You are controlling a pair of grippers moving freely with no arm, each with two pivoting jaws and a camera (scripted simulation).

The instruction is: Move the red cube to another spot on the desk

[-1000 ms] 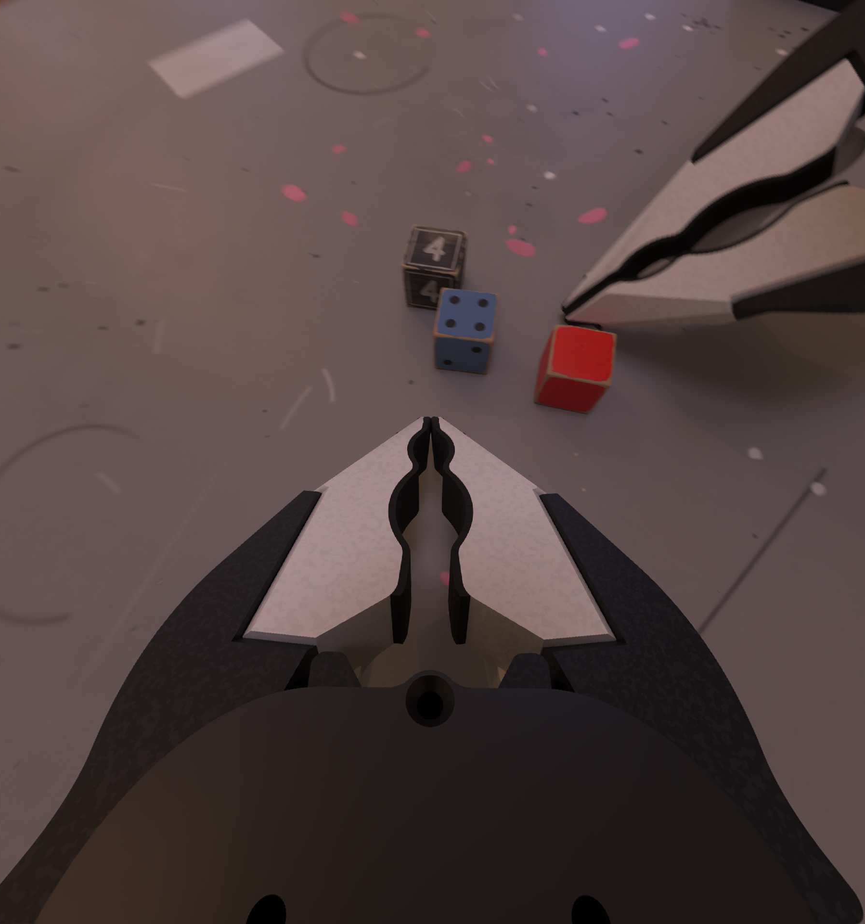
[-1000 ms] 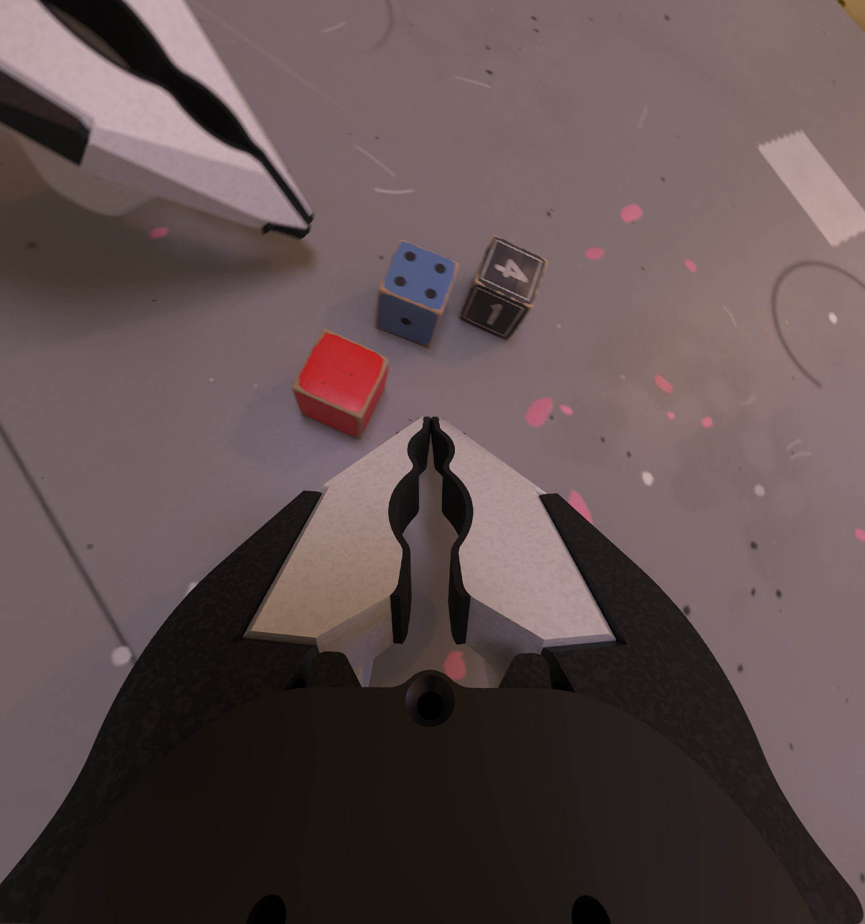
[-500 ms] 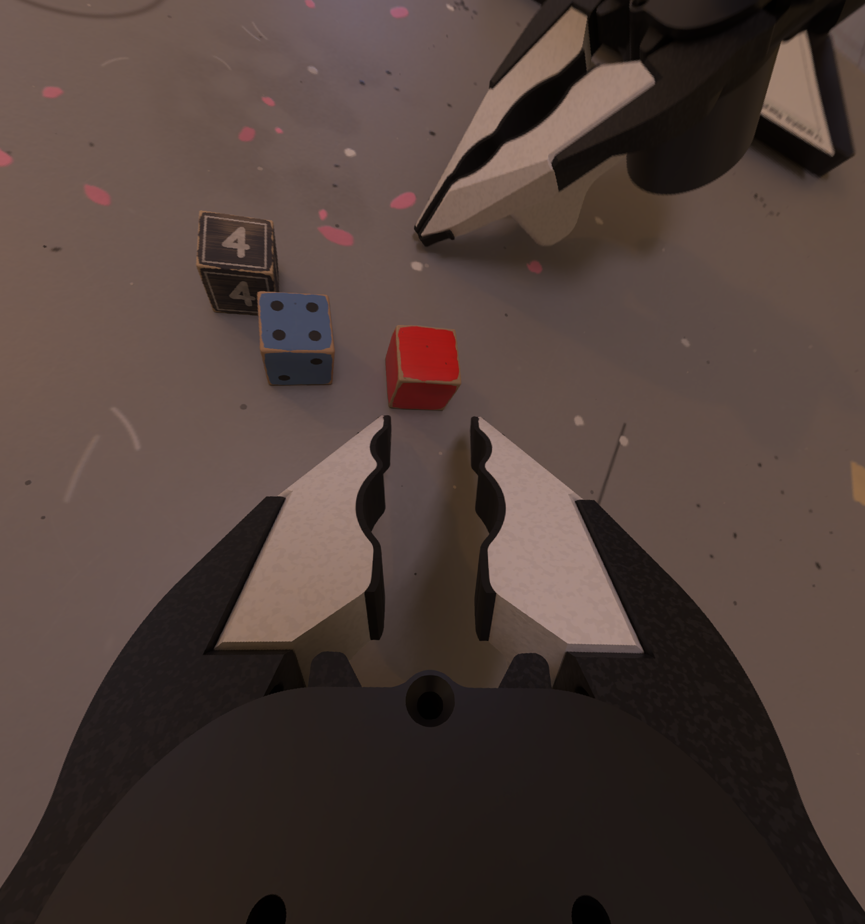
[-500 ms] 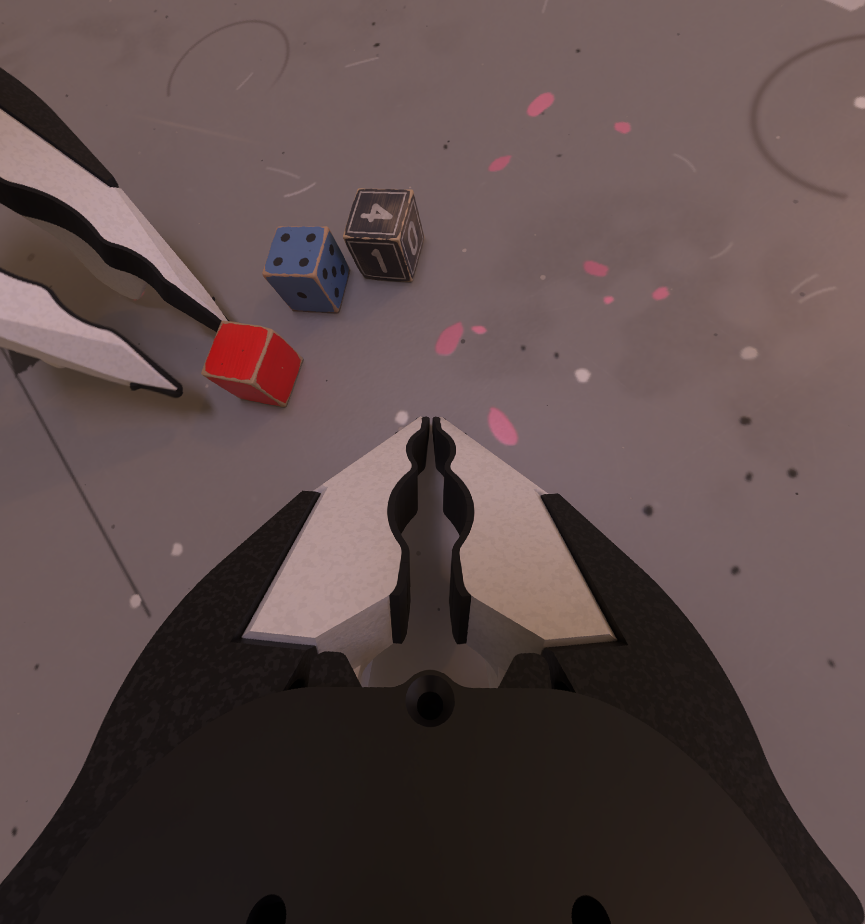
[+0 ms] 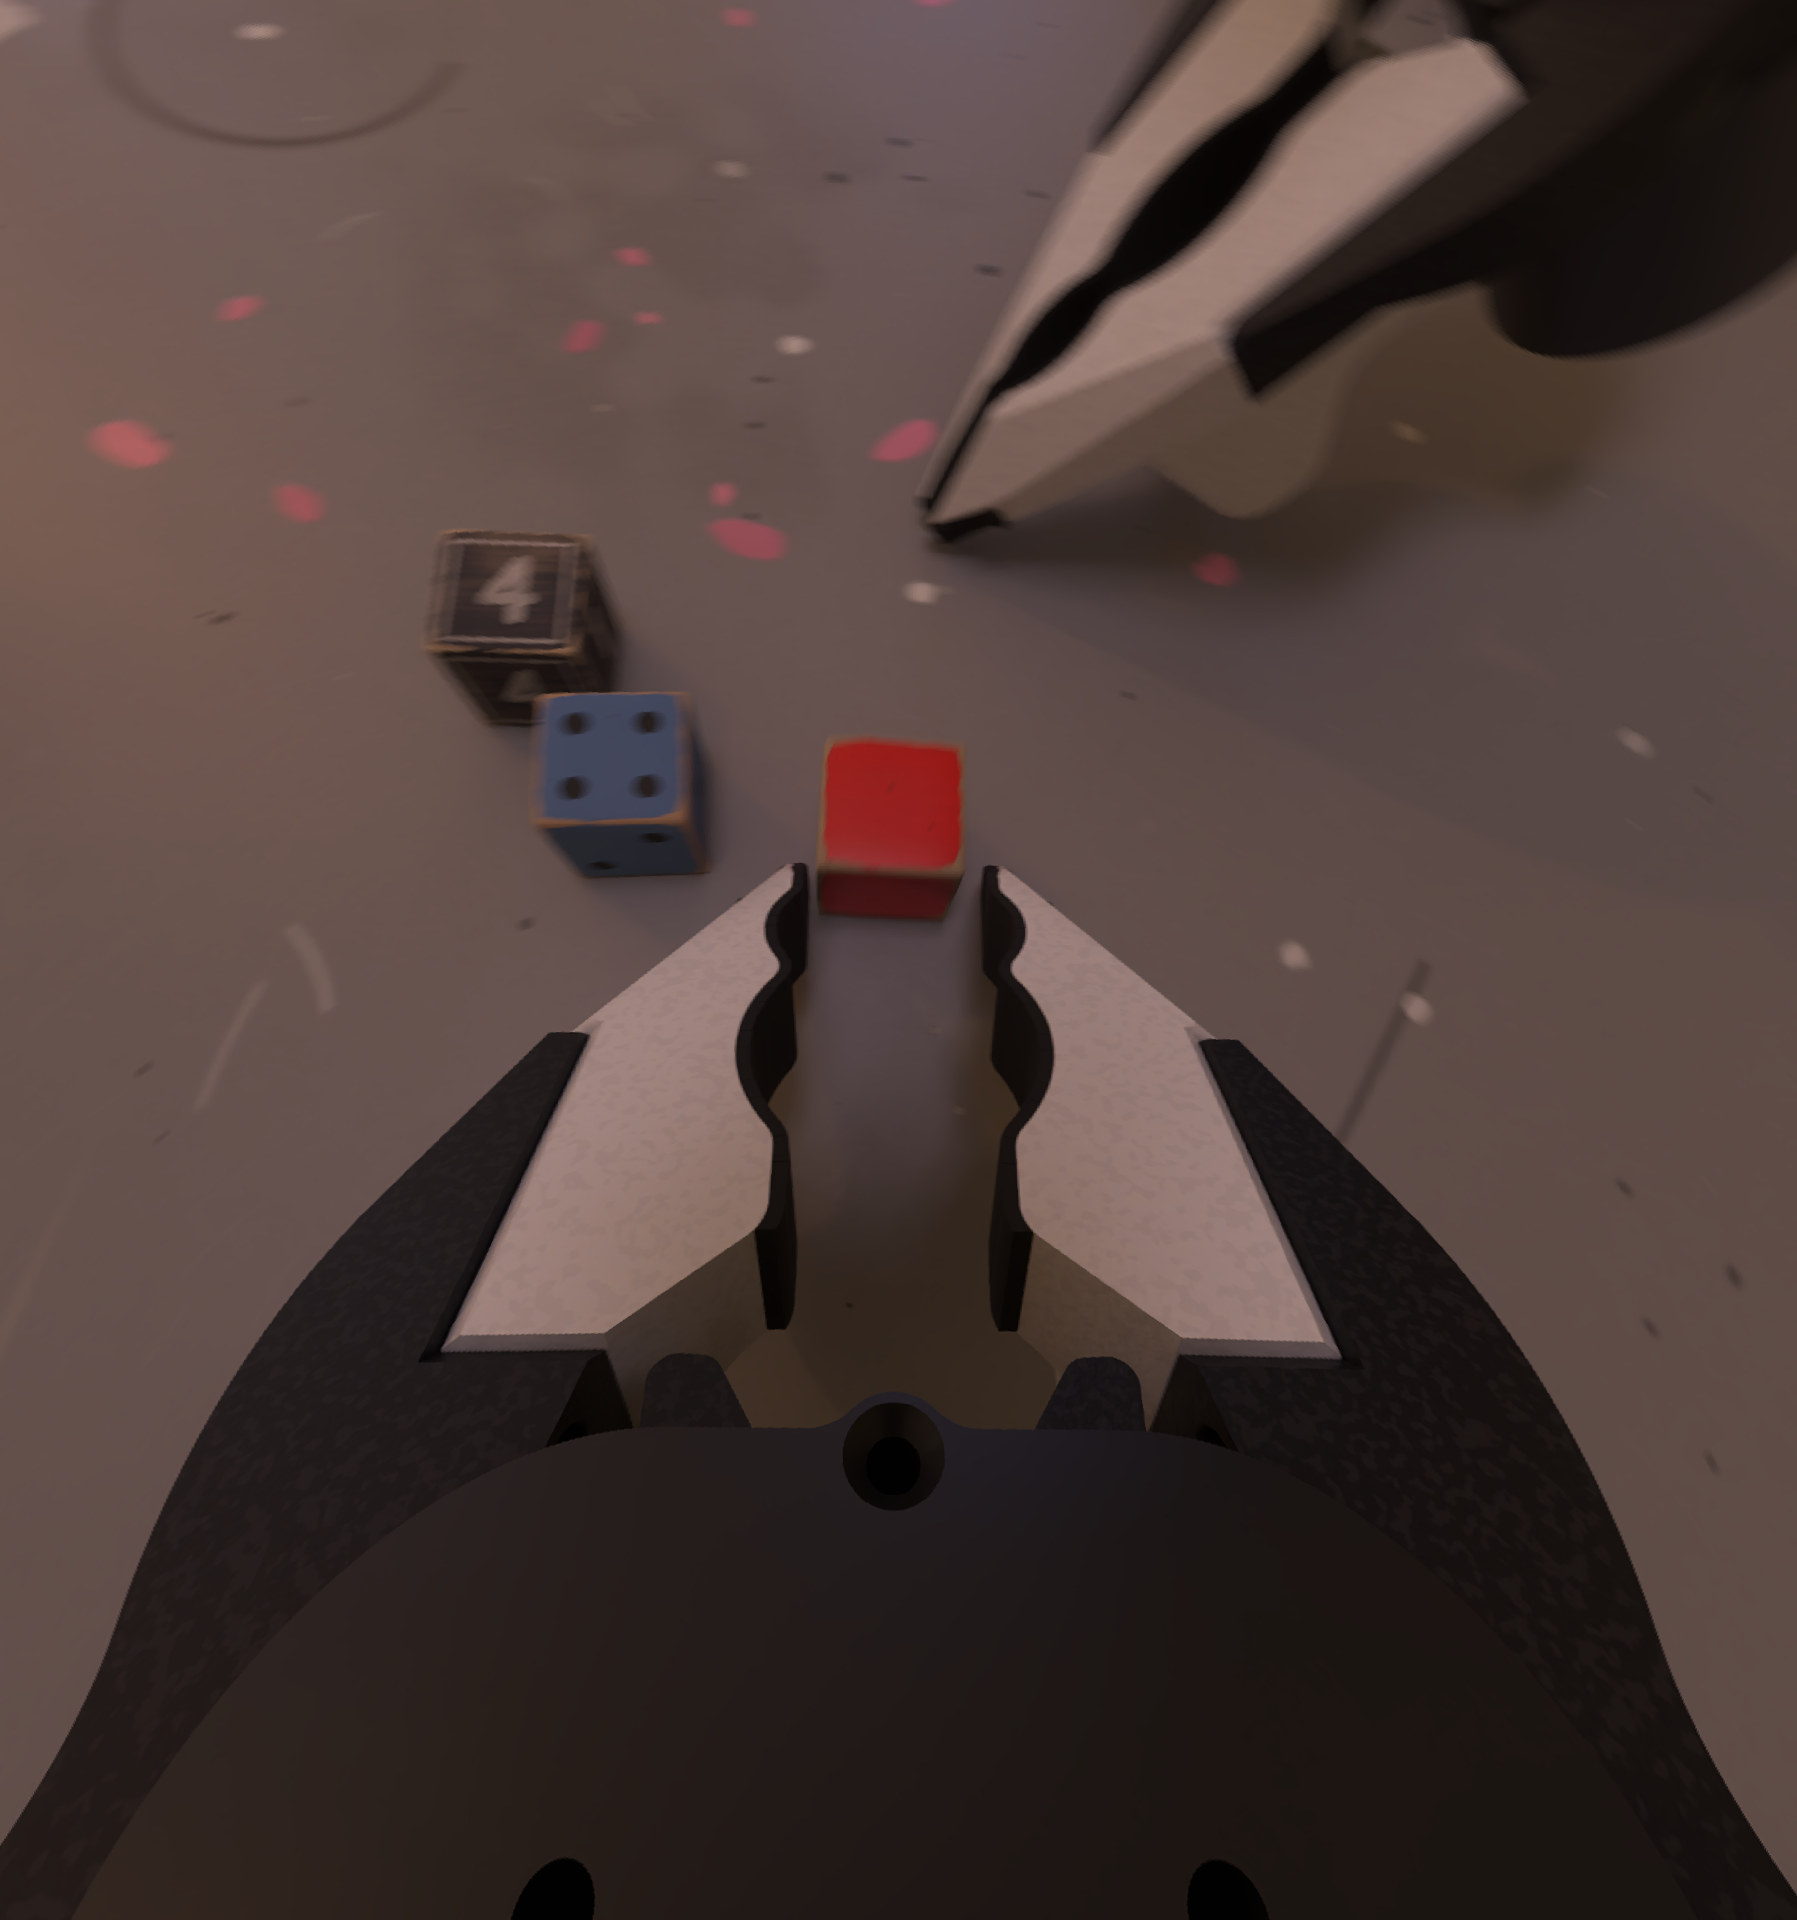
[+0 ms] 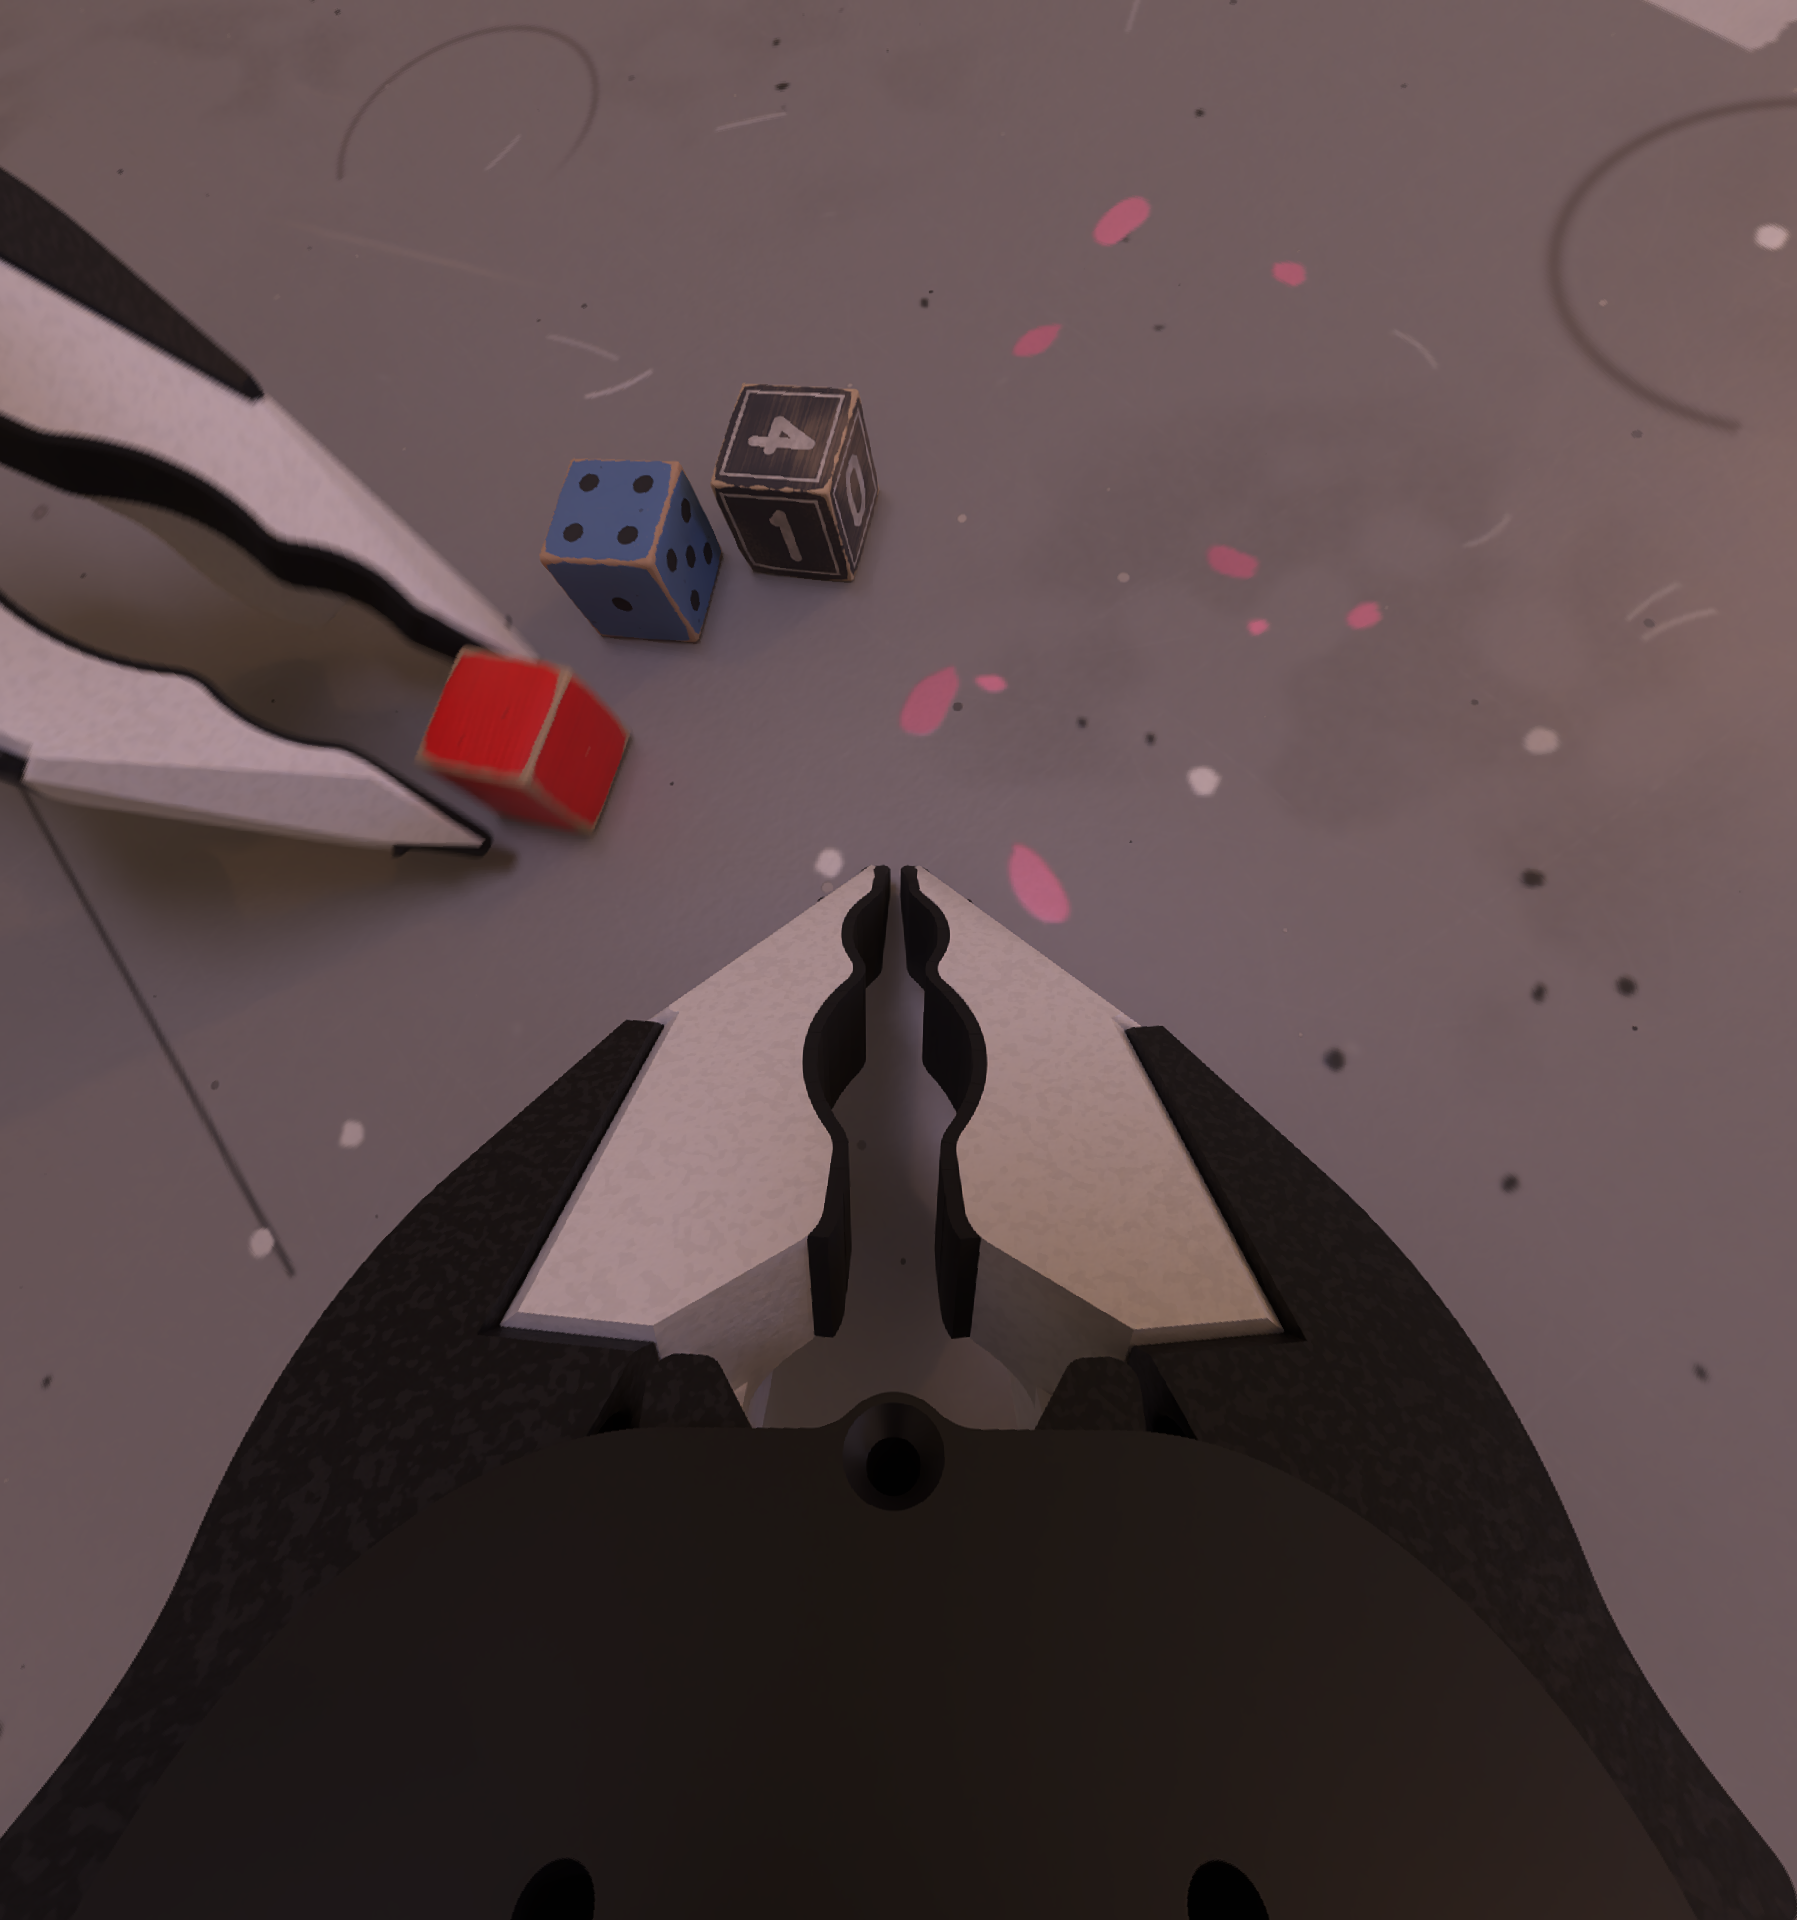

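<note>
Counting from nearest: two grippers and three cubes. Left gripper [image 5: 890, 883] has its jaws apart, its tips level with the near edge of the one red cube [image 5: 889, 826], which sits on the desk [image 5: 250, 1039] at the mouth of the gap, not clamped. Just beyond lie one blue die [image 5: 615, 781] and one black numbered cube [image 5: 515, 618], close together. Right gripper [image 6: 894, 878] hangs farther off, jaws together, empty. Desk is grey, scuffed, with pink flecks [image 6: 1037, 881] and ring marks [image 6: 1642, 270]
</note>
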